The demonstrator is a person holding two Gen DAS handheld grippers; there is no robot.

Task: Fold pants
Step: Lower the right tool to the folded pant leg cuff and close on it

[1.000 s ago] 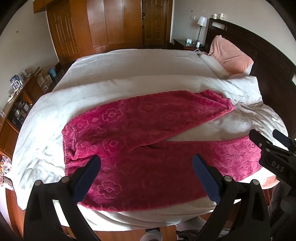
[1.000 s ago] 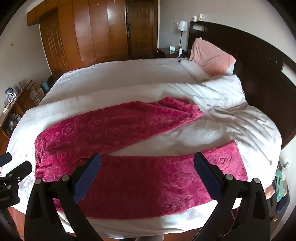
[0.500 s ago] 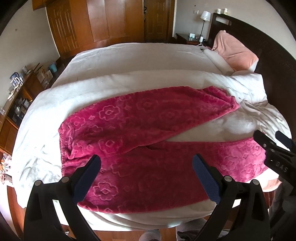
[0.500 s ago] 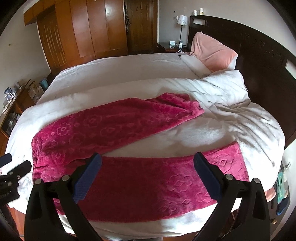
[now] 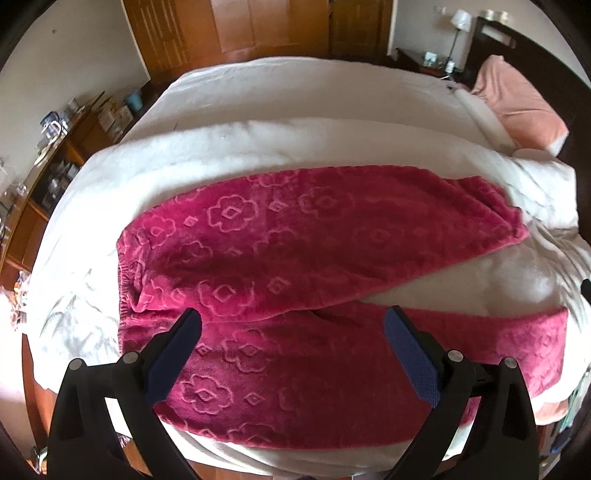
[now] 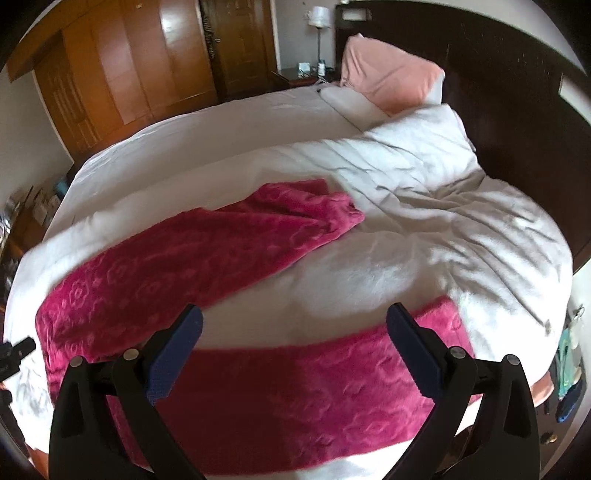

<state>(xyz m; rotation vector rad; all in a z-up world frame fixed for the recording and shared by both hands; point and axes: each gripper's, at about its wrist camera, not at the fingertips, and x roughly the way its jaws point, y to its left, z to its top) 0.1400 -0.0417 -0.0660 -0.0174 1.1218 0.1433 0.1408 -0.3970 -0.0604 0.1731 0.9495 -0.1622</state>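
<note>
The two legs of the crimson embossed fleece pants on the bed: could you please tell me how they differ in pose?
The far leg runs diagonally toward the pink pillow; the near leg lies straight along the edge of the white duvet. The far leg's cuff is bunched and rumpled; the near leg's cuff lies flat and square. Both share the flower-and-diamond embossing and rest spread apart, unfolded.

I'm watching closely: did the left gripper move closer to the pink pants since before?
Yes. The left gripper has moved closer to the pants: they fill more of its view, and the wardrobe has slid toward the top edge.
</note>
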